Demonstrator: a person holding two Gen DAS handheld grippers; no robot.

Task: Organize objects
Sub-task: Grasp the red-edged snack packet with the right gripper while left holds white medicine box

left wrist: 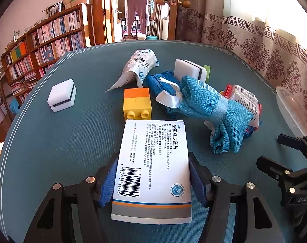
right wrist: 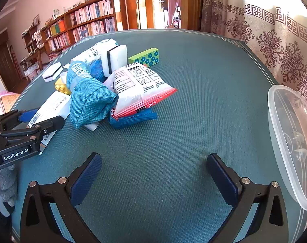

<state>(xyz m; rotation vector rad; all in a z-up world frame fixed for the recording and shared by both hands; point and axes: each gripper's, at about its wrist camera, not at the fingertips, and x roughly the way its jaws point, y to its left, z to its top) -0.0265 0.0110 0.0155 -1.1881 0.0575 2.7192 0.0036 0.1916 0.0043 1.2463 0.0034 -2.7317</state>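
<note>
My left gripper is shut on a white medicine box with a barcode, at the near side of the teal table. The box also shows in the right wrist view, held by the left gripper. Beyond it lies a yellow and orange toy brick, a teal cloth bundle, a white packet and two white erasers. My right gripper is open and empty over bare table, its fingers at the right edge of the left wrist view.
A clear plastic container stands at the table's right edge by the curtain. A red-edged printed pouch rests on blue packets. A green domino-like block lies behind the pile. Bookshelves stand at the left.
</note>
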